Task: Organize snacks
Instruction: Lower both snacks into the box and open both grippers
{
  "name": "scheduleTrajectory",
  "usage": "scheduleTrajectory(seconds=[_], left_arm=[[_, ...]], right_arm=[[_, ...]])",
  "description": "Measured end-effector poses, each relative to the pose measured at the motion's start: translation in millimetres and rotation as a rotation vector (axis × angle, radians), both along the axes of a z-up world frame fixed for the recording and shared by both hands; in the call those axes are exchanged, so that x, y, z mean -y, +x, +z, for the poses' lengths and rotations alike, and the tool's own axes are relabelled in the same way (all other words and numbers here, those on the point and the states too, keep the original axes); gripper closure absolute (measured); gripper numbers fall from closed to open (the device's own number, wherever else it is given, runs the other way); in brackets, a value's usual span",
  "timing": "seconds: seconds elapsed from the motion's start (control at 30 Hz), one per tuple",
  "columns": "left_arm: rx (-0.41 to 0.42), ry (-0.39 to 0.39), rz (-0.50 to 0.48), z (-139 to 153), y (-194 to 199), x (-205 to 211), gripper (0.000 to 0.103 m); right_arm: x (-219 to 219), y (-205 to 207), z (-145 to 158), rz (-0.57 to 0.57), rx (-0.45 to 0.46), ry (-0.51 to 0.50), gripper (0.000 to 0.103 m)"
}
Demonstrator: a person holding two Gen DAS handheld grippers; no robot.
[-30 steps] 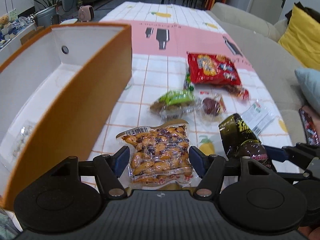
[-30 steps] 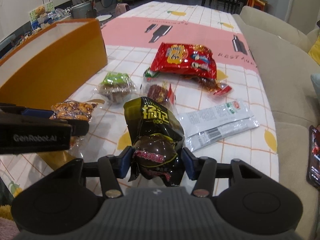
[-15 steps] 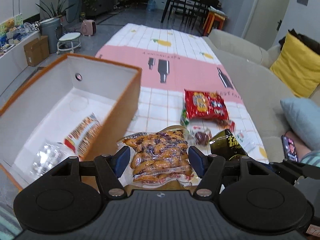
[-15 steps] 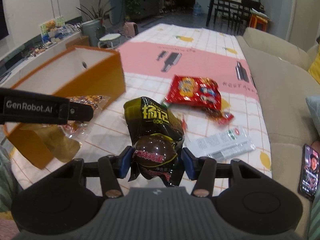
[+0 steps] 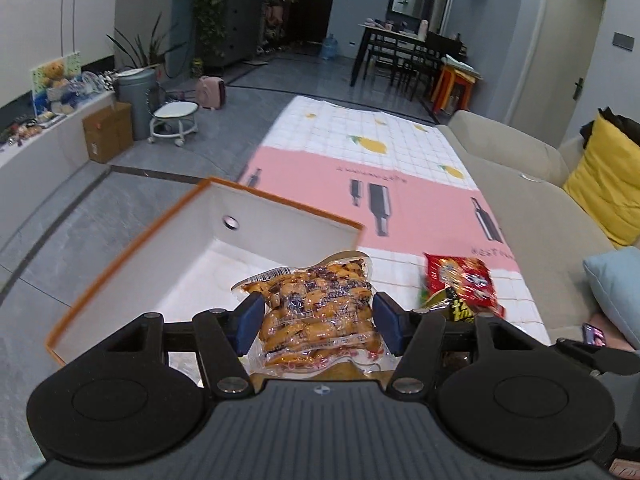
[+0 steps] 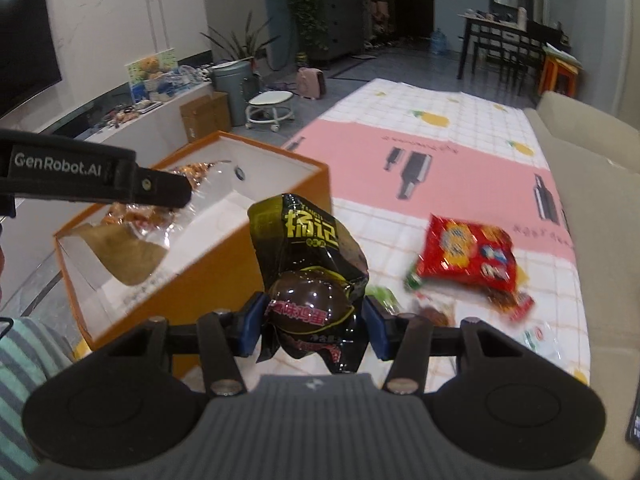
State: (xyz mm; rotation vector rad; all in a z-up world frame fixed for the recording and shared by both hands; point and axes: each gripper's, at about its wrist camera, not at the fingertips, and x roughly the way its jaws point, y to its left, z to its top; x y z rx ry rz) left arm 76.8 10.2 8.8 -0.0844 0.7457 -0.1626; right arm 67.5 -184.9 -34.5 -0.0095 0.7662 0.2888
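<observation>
My left gripper [image 5: 318, 315] holds a clear packet of orange-brown snacks [image 5: 316, 292] in the air over the open orange box [image 5: 280, 220]. Its jaws are closing, with the packet between the blue pads and pressed by them. In the right wrist view this packet [image 6: 132, 216] hangs above the box's white inside, under the left gripper's finger [image 6: 160, 188]. My right gripper [image 6: 310, 320] is shut on a black egg packet [image 6: 308, 248], lifted just right of the box's orange wall [image 6: 224, 272].
A red snack bag [image 6: 468, 256], a green packet [image 6: 384, 294] and a white sachet [image 6: 536, 336] lie on the pink and white checked cloth [image 6: 460, 168]. A beige sofa [image 5: 540, 216] runs along the right. A striped sleeve [image 6: 24, 364] shows at the lower left.
Both grippers have risen off the cloth with their packets. The left one has carried the orange-brown packet leftward over the box, and the right one has come up beside the box.
</observation>
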Motion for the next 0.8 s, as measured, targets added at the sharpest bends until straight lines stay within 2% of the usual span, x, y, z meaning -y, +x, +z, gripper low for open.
scheduleTrajectory(seconds=[0.23, 0.4, 0.5, 0.57, 0.73, 0.77, 0.8], left_arm=[[-0.030, 0.051, 0.002, 5, 20, -32, 0.035], [-0.086, 0.097, -0.007, -5, 41, -53, 0.035], [-0.125, 0.141, -0.018, -16, 53, -59, 0.036], [-0.158, 0.158, -0.027, -25, 61, -64, 0.048], [-0.262, 0.198, -0.048, -56, 80, -73, 0.048], [-0.277, 0.210, -0.050, -63, 83, -74, 0.054], [-0.289, 0.231, -0.052, -70, 86, -74, 0.079]], right_arm=[[-33, 23, 13, 0.101, 0.027, -0.021, 0.053], [-65, 45, 21, 0.207, 0.045, -0.054, 0.053], [-87, 58, 23, 0.277, 0.056, -0.100, 0.053], [-100, 69, 19, 0.322, 0.053, -0.145, 0.053], [-123, 92, 0, 0.395, 0.038, -0.281, 0.053], [-127, 98, -5, 0.409, 0.028, -0.299, 0.053], [-129, 101, -8, 0.422, 0.022, -0.317, 0.053]])
